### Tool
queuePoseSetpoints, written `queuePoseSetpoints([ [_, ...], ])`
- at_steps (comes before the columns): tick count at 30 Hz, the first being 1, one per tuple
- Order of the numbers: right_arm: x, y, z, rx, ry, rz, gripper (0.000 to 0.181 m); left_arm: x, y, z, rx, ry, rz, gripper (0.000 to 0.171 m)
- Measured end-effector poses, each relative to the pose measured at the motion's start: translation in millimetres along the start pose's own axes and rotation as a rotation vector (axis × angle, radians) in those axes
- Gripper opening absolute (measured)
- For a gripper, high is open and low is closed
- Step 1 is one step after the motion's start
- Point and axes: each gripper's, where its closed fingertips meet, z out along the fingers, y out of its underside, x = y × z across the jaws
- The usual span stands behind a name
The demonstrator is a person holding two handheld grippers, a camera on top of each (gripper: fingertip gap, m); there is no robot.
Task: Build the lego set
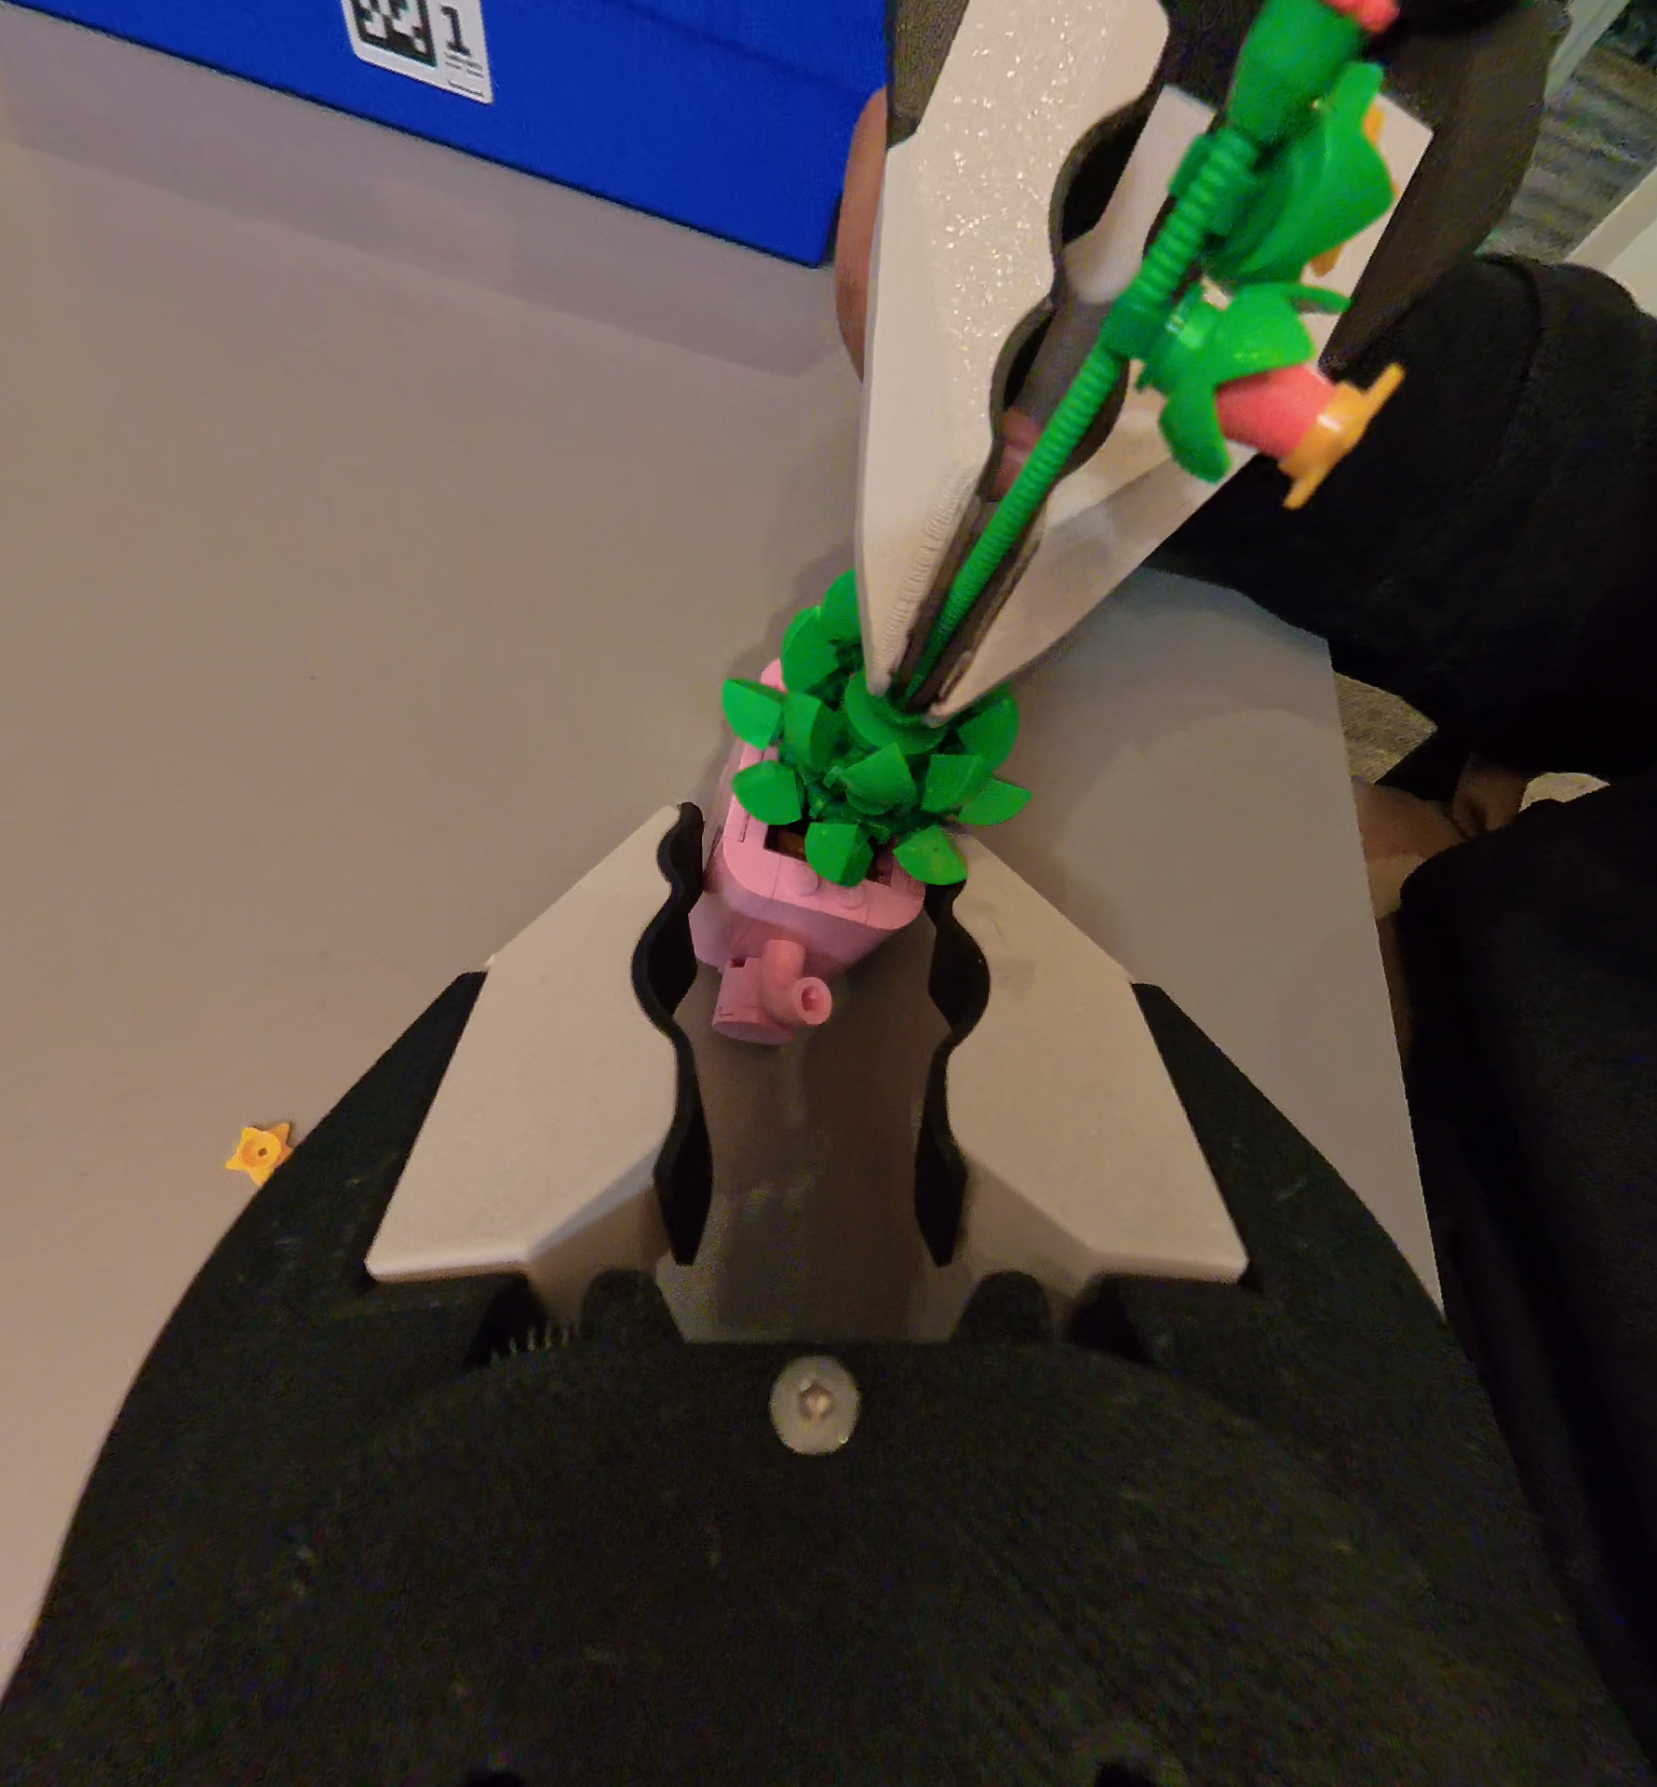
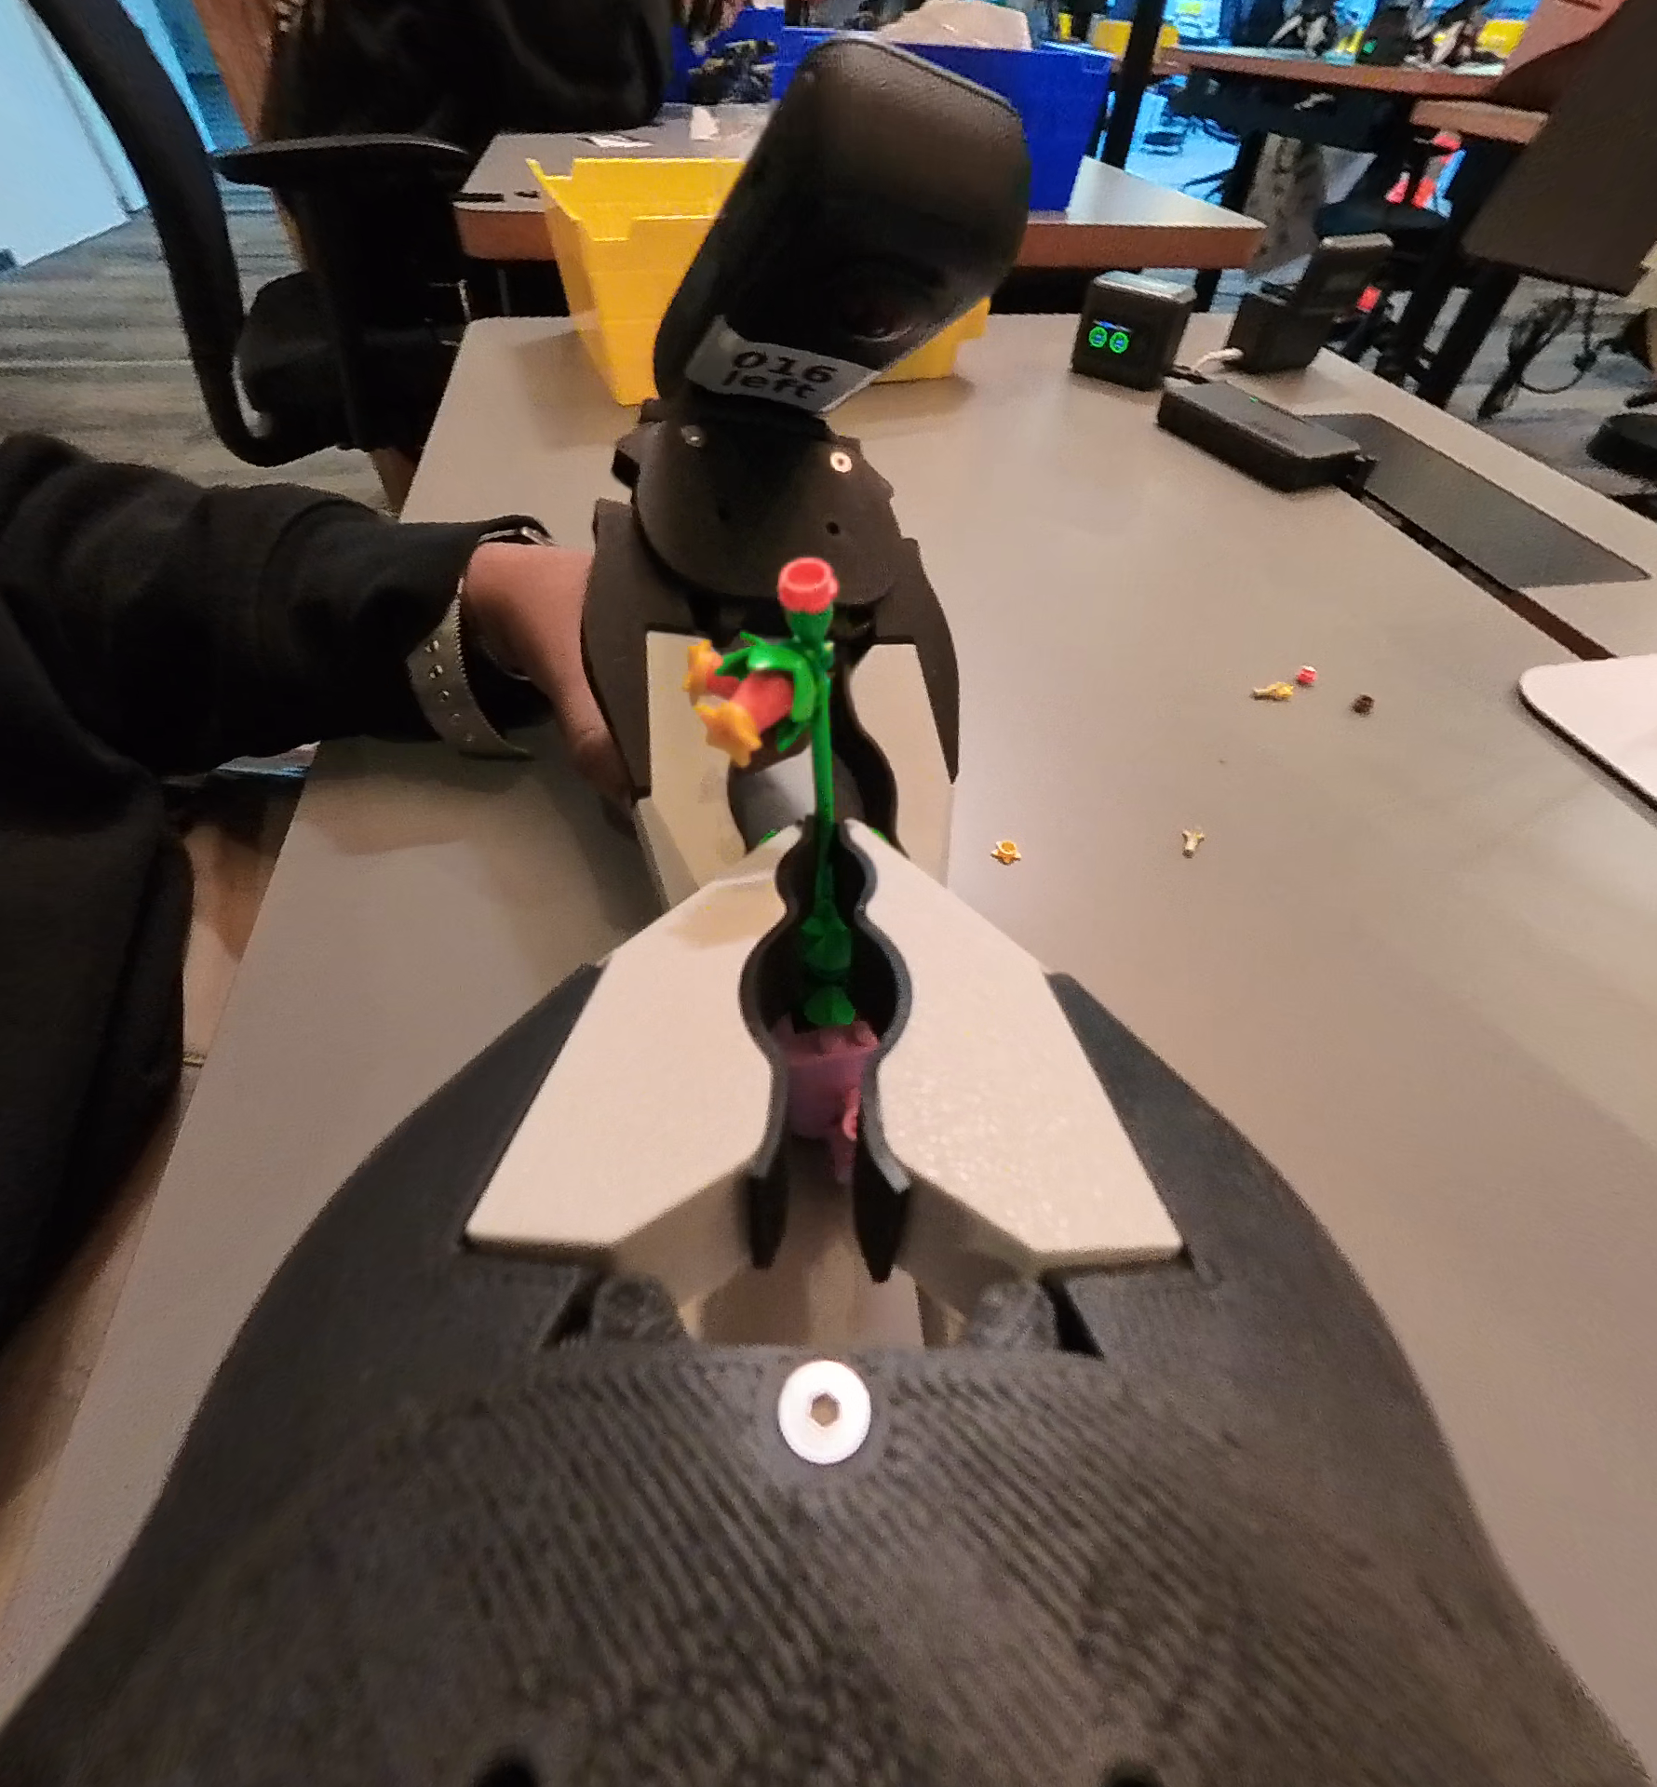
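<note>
pinching green stem (image 1: 1018, 512), right gripper (image 1: 916, 691); left gripper (image 1: 810, 870) clamps pink pot (image 1: 786, 909)

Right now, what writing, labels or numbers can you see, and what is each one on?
White tag on the blue box: code and characters, which I won't repeat.
Grey label on the black camera housing: characters, not repeated.
Small black device screen: too small to read.

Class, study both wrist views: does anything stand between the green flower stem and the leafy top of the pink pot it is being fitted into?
Nothing visible does. The right gripper holds the green stem with its lower end already at the leaves on the pink pot, held by the left gripper.
</note>
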Motion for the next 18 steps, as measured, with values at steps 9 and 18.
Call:
queuePoseSetpoints([
  [9, -6.3, 0.8, -0.8, -0.038, -0.169, -0.067, 0.000, 4.5, 0.9, 0.8, -0.008, 0.021, 0.022, 0.044],
  [18, -1.4, 2.0, -2.0, -0.001, -0.159, -0.032, 0.000, 5.8, 1.1, 1.3, -0.009, 0.024, 0.031, 0.045],
])
